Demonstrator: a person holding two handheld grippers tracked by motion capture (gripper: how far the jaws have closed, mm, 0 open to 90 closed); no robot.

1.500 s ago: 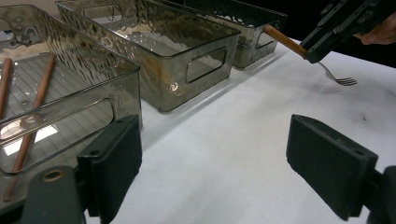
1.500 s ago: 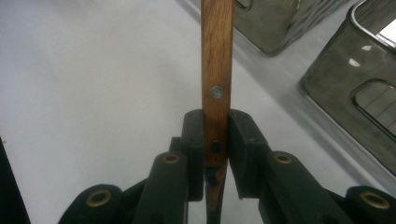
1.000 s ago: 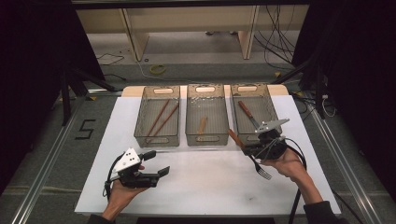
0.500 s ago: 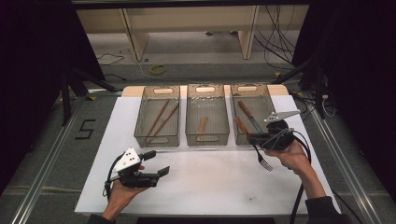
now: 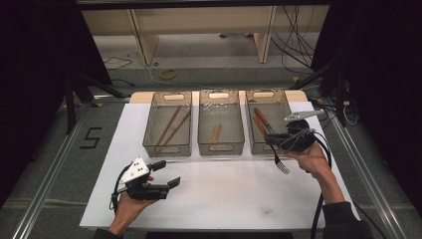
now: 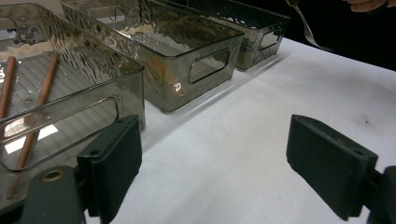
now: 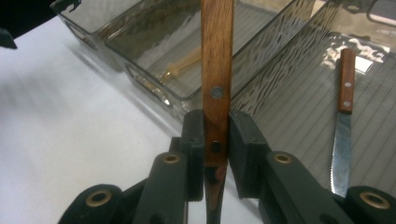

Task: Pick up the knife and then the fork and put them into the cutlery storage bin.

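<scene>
- Since the earlier frame right tool (image 5: 278,143) has carried the fork (image 5: 280,160) up off the counter (image 5: 224,194) toward the right bin (image 5: 266,134); left tool (image 5: 161,174) unmoved.
- Left tool's jaws apart, empty, low over the counter.
- Right tool clamped on fork's wooden handle (image 7: 216,70), tines hanging toward the person.
- Step: carrying fork to bin. Next: clear the near wall, lower in, release.
- Knife (image 7: 343,126) already lies in that bin; avoid it.
- Farther off: middle bin (image 5: 220,129), left bin with chopsticks (image 5: 169,127).

Left gripper (image 5: 166,174) low by the near edge, jaws wide apart, right gripper (image 5: 271,140) raised, jaws clamped tight.
</scene>
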